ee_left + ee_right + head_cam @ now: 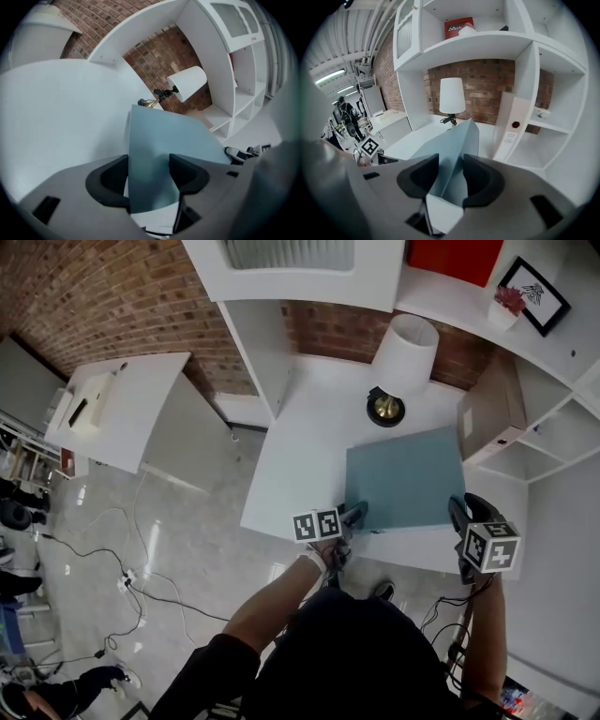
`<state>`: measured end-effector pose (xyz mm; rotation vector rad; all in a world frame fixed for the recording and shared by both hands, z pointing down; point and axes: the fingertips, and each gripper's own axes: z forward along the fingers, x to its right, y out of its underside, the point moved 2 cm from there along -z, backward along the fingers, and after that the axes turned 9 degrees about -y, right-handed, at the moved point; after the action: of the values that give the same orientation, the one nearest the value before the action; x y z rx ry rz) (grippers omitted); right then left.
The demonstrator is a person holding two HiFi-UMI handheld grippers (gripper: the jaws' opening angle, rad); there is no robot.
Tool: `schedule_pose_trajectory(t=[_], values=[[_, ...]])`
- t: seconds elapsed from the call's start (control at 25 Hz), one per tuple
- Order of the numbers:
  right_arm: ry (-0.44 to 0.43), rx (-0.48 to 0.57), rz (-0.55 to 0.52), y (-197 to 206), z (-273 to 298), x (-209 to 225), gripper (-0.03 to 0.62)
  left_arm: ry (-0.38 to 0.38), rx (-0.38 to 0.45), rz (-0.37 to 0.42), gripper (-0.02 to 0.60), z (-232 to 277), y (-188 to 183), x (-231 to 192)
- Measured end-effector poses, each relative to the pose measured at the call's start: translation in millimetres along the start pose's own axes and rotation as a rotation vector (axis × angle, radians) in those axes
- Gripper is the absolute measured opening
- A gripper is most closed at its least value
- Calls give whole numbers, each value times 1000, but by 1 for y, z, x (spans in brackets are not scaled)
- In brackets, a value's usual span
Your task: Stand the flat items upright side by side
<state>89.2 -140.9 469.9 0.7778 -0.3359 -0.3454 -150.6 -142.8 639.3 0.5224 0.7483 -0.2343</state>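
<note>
**While both grippers clamp the teal book, tip it up without letting it splay**

Because the teal book (403, 479) is pinched at its two near corners, the lift should be shared evenly. The left hand-held gripper (149, 176) has its jaws closed narrow on the near left corner. The right hand-held gripper (450, 174) grips the near right corner the same way. The book hangs over the near part of the white table (309, 427), its near edge raised; whether its far edge touches the table I cannot tell.

In the right gripper view the book seems to part into two leaves beyond the jaws, so I judge it thin and floppy. Raising both corners together should stop it twisting or falling open. Setting one long edge down before either grip loosens would help as well.

A lamp (401, 362) with a white shade stands just beyond the book's far edge and is the likeliest thing to be knocked. A tan box (487, 418) stands upright at the right, against the white shelf unit (553, 442). It looks like a fair support to stand the book beside. Cables (131, 582) on the floor are well apart.
</note>
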Motion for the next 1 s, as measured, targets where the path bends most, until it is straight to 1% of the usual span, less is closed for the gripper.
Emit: schedule_pose_trajectory(t=[0.12, 0.2, 0.28, 0.32, 0.36, 0.44, 0.52, 0.6, 0.68, 0.76, 0.88, 0.92, 1.0], values=[[44, 17, -24, -12, -15, 12, 135, 61, -40, -74, 262, 27, 26, 18], [87, 23, -63, -18, -22, 14, 135, 91, -56, -120, 262, 37, 42, 28], [110, 35, -107, -28, -26, 9, 133, 109, -52, -139, 262, 39, 47, 32], [99, 49, -118, -33, -27, 3, 133, 108, -49, -130, 262, 39, 47, 32], [76, 70, -120, -38, -26, -5, 132, 99, -47, -107, 262, 37, 45, 31], [22, 112, -132, -51, -25, -24, 116, 63, -46, -32, 262, 32, 40, 26], [0, 121, -197, -60, -23, -43, 107, 19, -51, 49, 262, 29, 36, 24], [-17, 116, -286, -67, -22, -64, 111, -14, -55, 106, 262, 29, 33, 23], [-70, 116, -351, -72, -22, -90, 114, -44, -60, 134, 262, 28, 31, 21], [-154, 128, -388, -76, -23, -119, 106, -70, -60, 146, 261, 27, 29, 17], [-308, 178, -398, -78, -24, -164, 103, -106, -56, 163, 261, 25, 29, 8], [-344, 194, -399, -78, -24, -176, 103, -114, -54, 169, 261, 24, 29, 5], [-361, 212, -432, -77, -24, -189, 100, -112, -43, 178, 261, 19, 27, 4]])
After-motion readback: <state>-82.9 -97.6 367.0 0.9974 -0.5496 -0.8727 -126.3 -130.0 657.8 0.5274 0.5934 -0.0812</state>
